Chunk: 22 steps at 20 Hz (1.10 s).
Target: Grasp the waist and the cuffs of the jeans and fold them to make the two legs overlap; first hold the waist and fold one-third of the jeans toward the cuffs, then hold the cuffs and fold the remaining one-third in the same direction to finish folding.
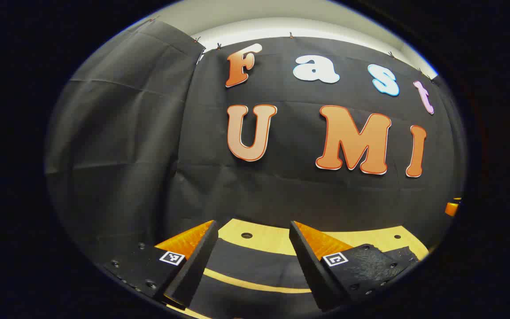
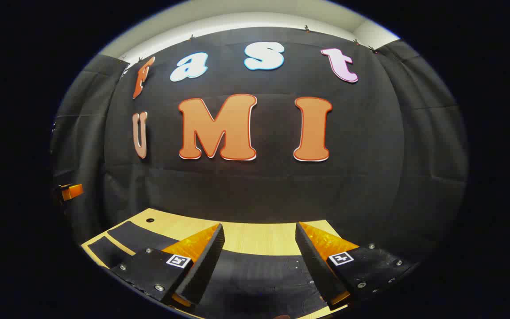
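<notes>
Left gripper view: left hand-held gripper (image 1: 253, 266) apart over black jeans (image 1: 255, 266); right hand-held gripper (image 2: 259, 268) apart too.

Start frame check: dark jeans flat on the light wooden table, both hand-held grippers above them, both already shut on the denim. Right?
One thing is off: neither is shut. In the left gripper view the left hand-held gripper is open above the dark jeans on the light wooden table; in the right gripper view the right hand-held gripper is open too.
</notes>
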### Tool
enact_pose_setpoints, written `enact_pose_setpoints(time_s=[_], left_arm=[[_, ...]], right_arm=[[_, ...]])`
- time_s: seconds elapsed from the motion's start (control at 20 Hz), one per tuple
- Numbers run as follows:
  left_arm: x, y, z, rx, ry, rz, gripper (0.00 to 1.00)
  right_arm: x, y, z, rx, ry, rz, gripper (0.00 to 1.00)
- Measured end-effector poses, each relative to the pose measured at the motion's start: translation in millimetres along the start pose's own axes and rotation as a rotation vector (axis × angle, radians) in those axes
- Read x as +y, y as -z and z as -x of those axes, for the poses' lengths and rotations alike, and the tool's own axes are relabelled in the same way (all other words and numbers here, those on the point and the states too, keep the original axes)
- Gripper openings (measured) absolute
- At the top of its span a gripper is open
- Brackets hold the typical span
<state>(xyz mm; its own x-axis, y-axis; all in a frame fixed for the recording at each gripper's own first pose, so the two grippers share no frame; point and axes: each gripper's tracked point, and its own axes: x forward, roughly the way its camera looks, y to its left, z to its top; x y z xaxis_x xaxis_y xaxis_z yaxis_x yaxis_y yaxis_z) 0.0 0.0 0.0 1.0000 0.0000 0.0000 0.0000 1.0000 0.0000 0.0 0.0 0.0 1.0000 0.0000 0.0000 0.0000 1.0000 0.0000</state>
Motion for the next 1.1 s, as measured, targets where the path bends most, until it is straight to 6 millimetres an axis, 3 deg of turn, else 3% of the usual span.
enact_pose_setpoints(time_s=[0.1,0.3,0.4,0.65,0.9,1.1], left_arm=[[-9.1,4.0,-6.5,0.028,0.026,-0.036,0.97],[-26.9,-14.2,-26.3,-0.007,0.074,-0.096,0.97],[-31.2,-12.5,-26.0,-0.006,0.106,-0.067,0.97],[-31.9,-10.3,-29.0,0.008,0.114,-0.077,0.97],[-27.8,-10.7,-29.0,0.012,0.115,-0.104,0.94],[-8.3,2.0,-30.7,0.062,0.079,-0.066,0.97]], right_arm=[[5.7,-5.7,2.1,-0.010,0.005,-0.010,1.00],[12.8,1.4,-3.4,0.014,0.023,-0.010,1.00],[28.9,2.4,-2.5,0.021,-0.015,-0.053,0.97],[40.7,-8.0,-4.1,-0.009,-0.029,-0.030,0.97],[48.2,-2.8,-1.0,0.001,-0.044,-0.038,1.00],[48.7,4.7,-2.9,0.028,-0.048,-0.056,0.97]])
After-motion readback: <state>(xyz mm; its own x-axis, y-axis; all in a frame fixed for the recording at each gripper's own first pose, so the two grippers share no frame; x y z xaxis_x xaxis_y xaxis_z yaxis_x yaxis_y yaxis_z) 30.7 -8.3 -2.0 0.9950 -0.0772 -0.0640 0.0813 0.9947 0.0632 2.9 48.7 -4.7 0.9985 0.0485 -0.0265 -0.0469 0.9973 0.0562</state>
